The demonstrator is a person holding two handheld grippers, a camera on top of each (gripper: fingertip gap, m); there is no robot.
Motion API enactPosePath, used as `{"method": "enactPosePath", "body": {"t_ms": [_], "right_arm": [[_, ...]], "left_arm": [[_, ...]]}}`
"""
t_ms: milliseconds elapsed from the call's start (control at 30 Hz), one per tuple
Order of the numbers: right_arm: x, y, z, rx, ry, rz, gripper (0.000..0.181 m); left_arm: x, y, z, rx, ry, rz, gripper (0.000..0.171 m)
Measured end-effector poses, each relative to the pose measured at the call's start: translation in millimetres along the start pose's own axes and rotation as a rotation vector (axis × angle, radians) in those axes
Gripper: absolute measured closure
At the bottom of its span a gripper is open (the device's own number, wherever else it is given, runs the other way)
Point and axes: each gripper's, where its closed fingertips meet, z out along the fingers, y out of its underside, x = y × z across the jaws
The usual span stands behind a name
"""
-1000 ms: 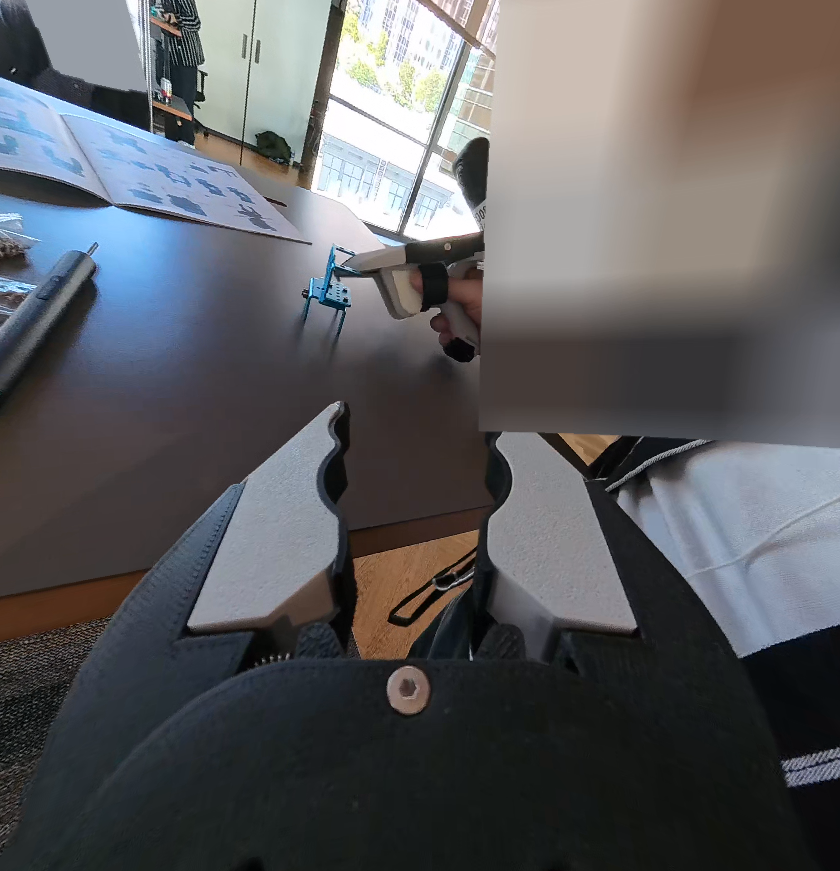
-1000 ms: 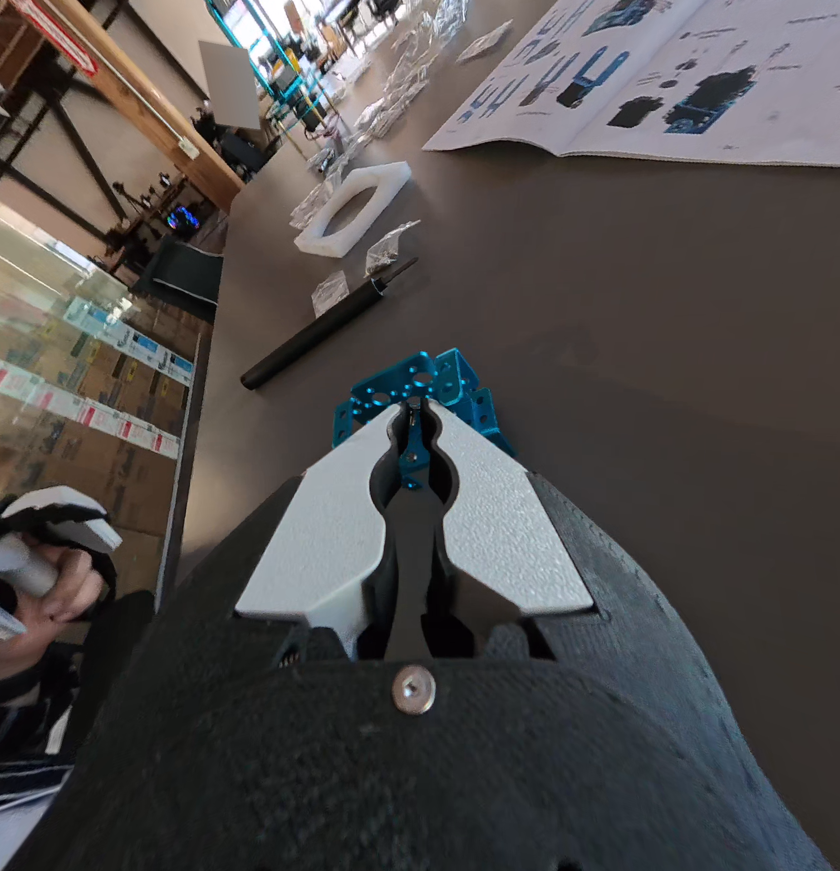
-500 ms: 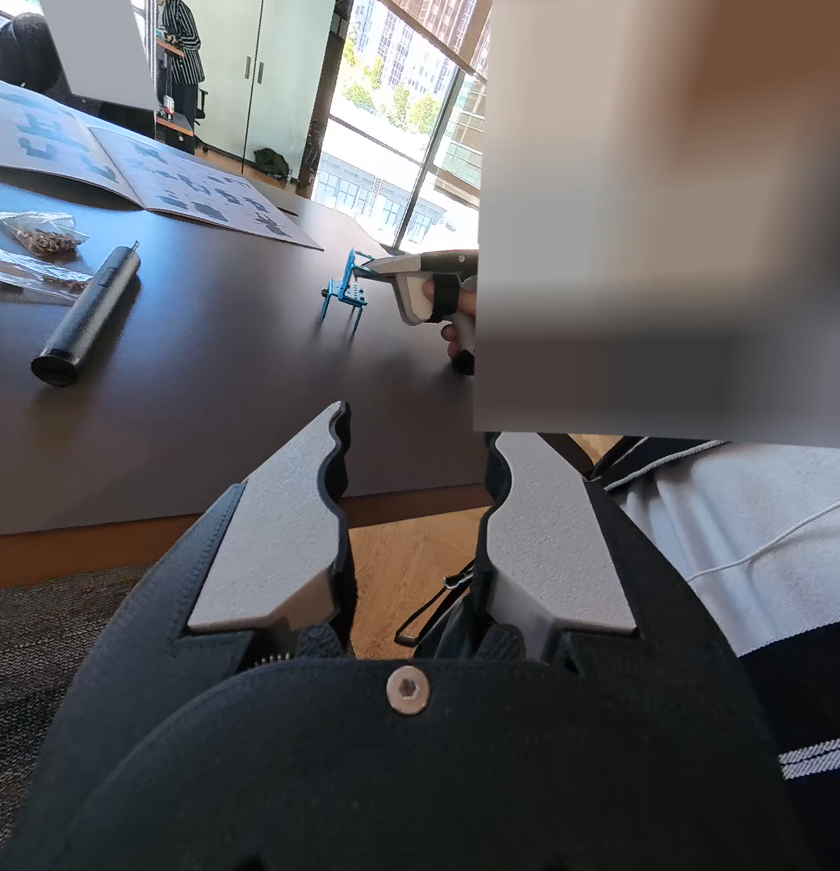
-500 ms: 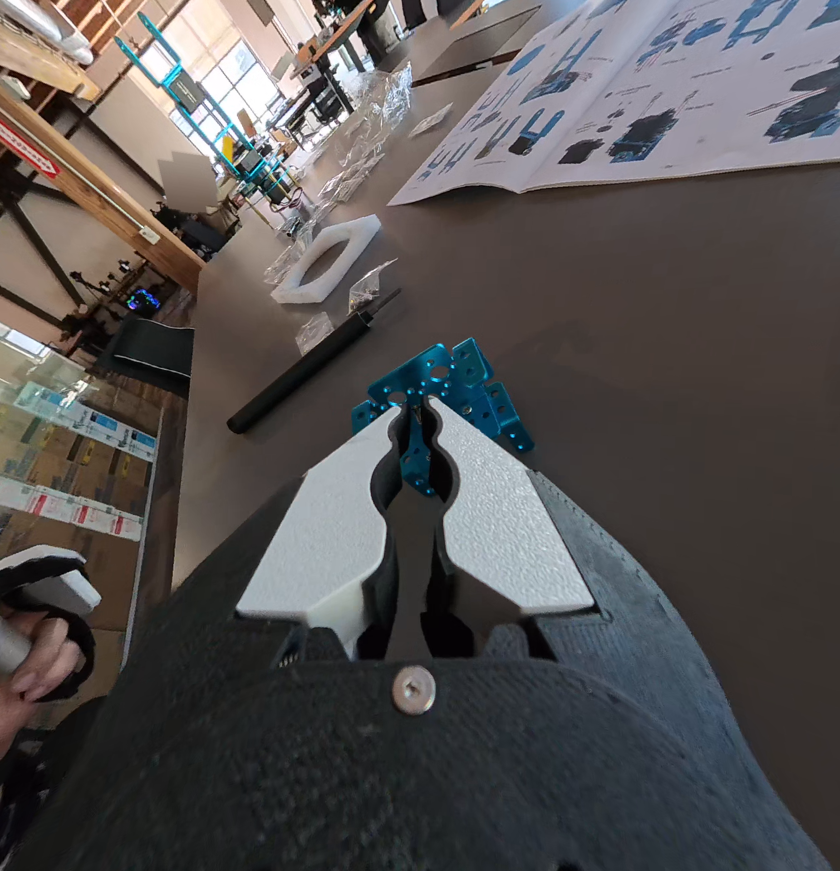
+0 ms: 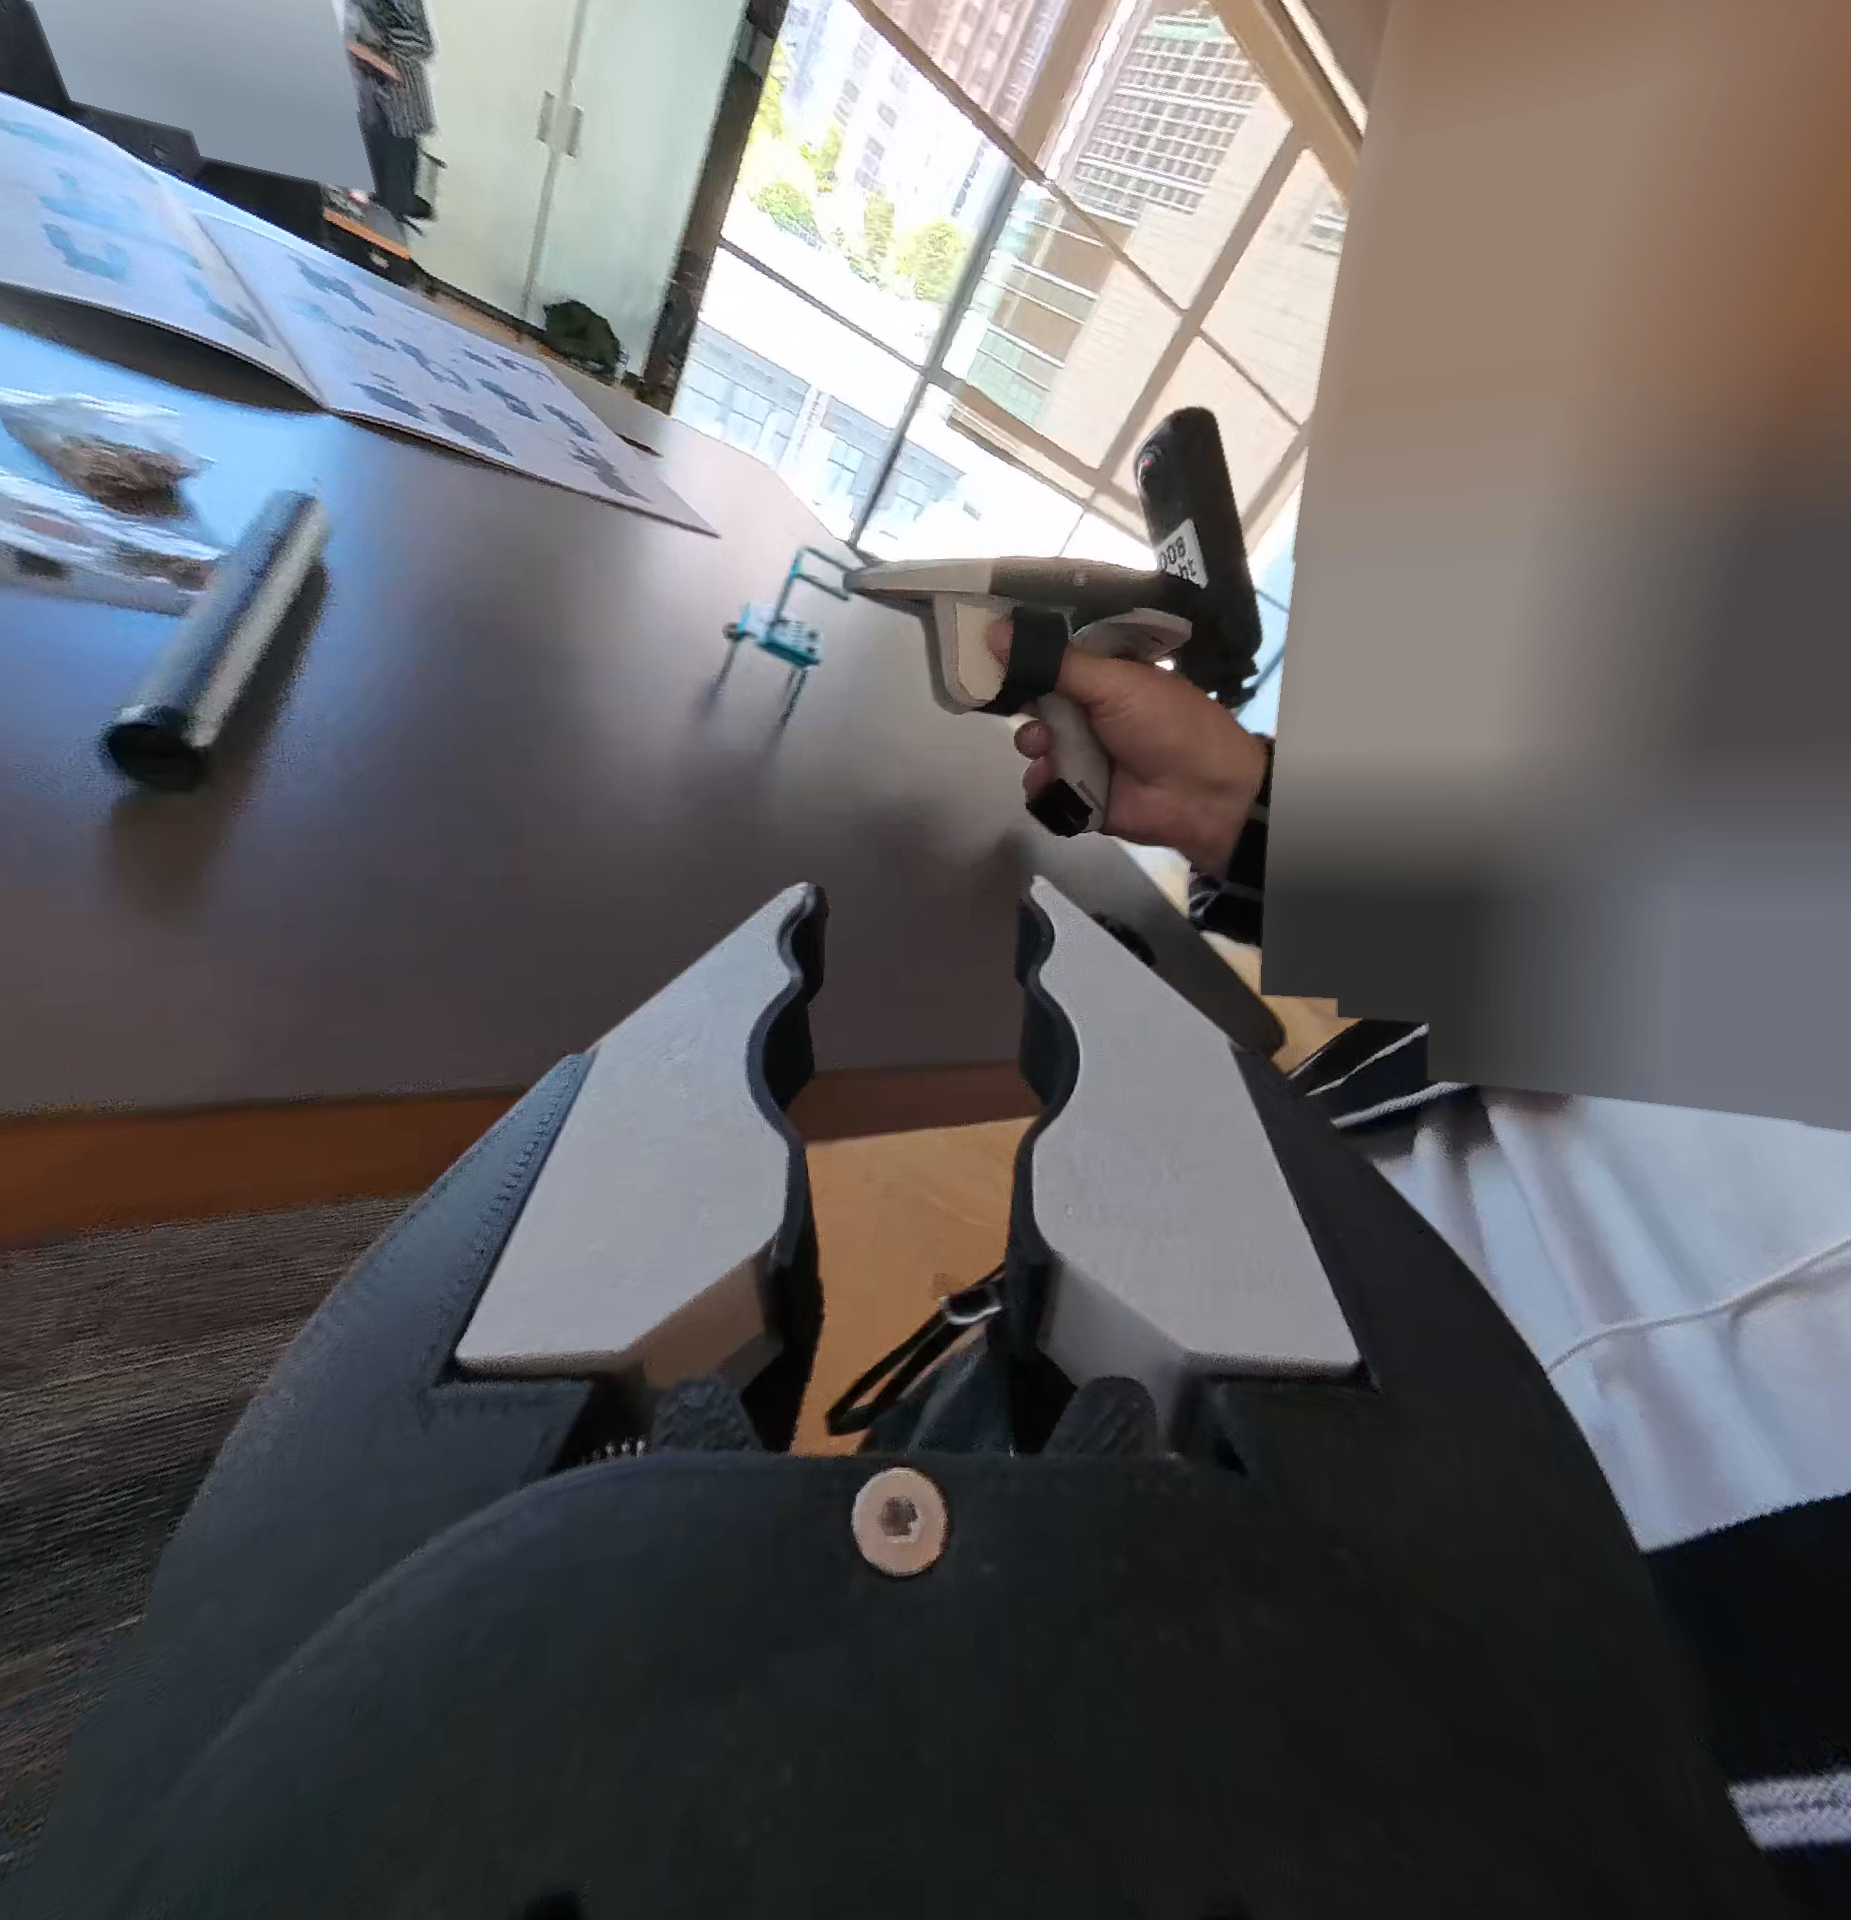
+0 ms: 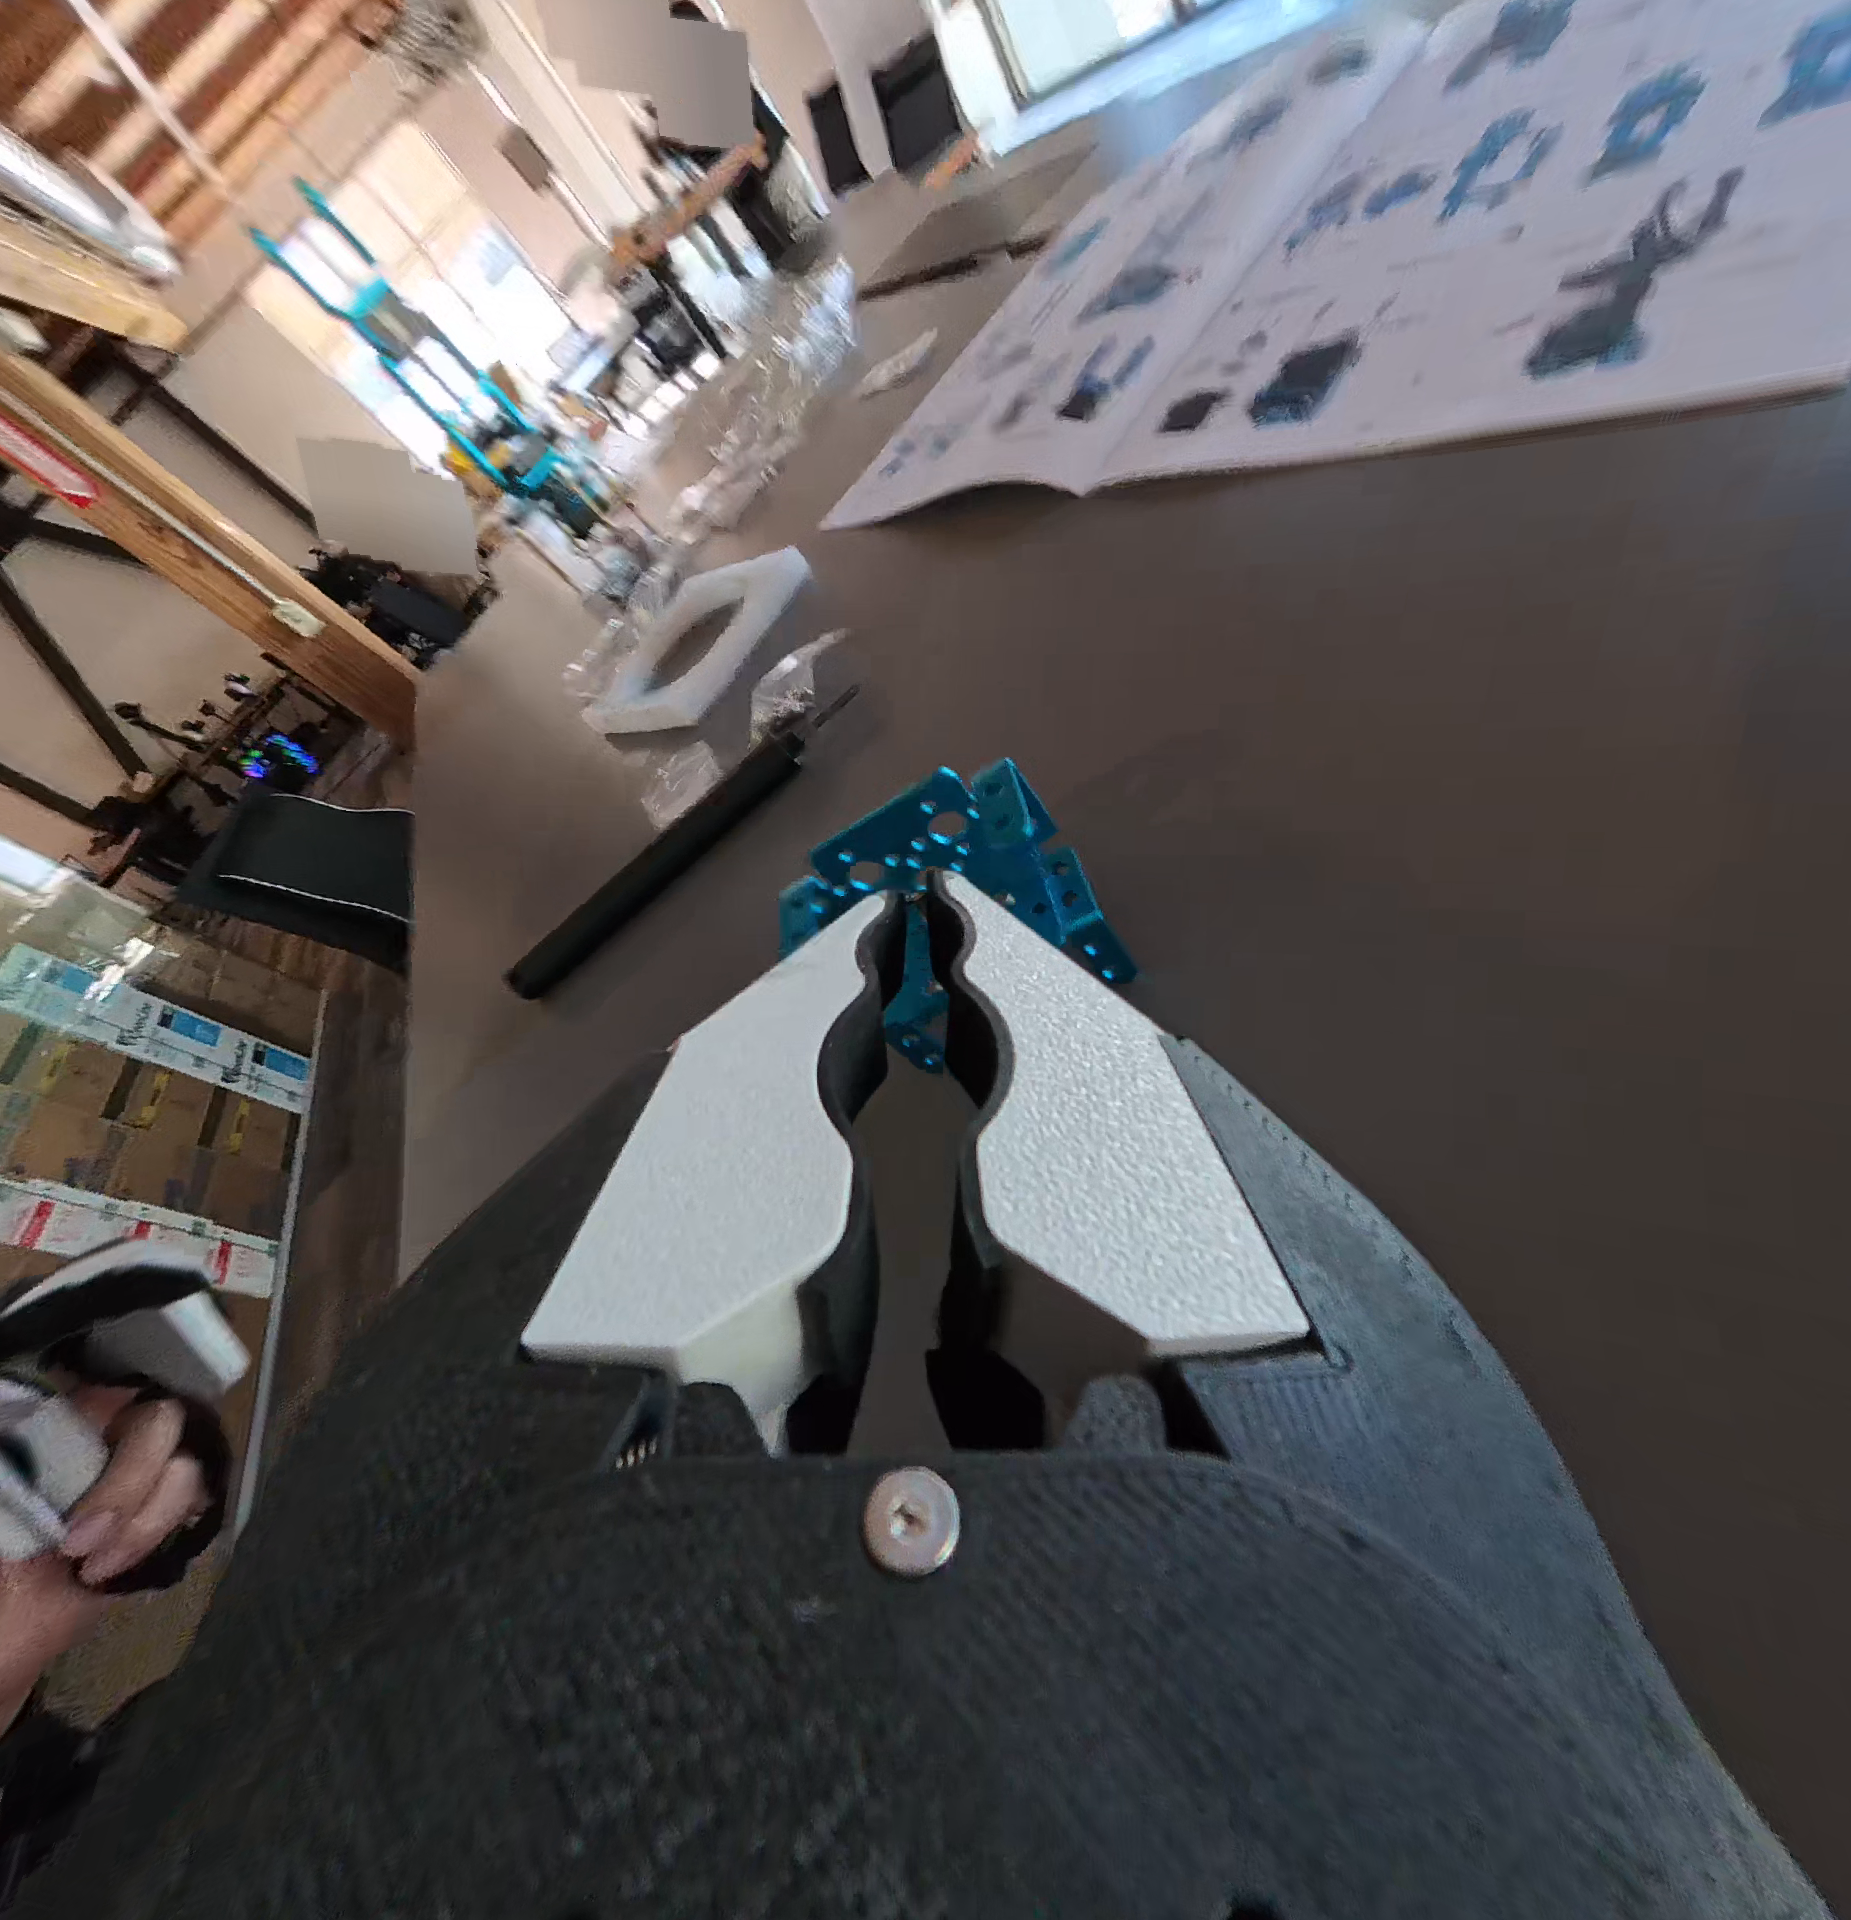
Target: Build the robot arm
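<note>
The blue bracket assembly is being pinched at 12 o'clock by the right gripper; the left gripper is gaping empty.

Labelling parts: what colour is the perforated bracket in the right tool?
Blue bracket; clearest in right wrist view.

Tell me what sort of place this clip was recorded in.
Probably an office-style workshop or maker space. A long dark table holds an open printed booklet, a blue perforated metal bracket assembly and a black cylindrical tool. Large windows face city buildings.
</note>
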Motion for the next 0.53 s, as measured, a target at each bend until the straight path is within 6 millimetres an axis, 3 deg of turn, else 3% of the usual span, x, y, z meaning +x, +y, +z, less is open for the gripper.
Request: {"method": "enactPosePath", "body": {"t_ms": [67,167,267,400,533], "right_arm": [[-20.6,-11.9,-10.7,0.06,-0.125,-0.028,0.178],[-73.9,-17.6,-27.1,0.058,-0.473,0.003,0.178],[-114.6,-21.9,-52.1,0.056,-0.761,-0.023,0.178],[-137.0,-20.9,-76.9,0.013,-0.97,-0.125,0.178],[-145.3,-29.0,-89.6,-0.014,-1.111,-0.084,0.178]], "left_arm": [[7.1,-6.5,22.0,-0.016,0.07,-0.029,0.137],[20.3,-23.2,67.0,-0.035,0.16,-0.018,0.141],[39.6,-45.2,106.9,-0.031,0.33,-0.143,0.14],[55.2,-75.3,131.0,0.046,0.584,-0.42,0.147],[63.7,-72.4,148.5,0.039,0.697,-0.555,0.154]]}}
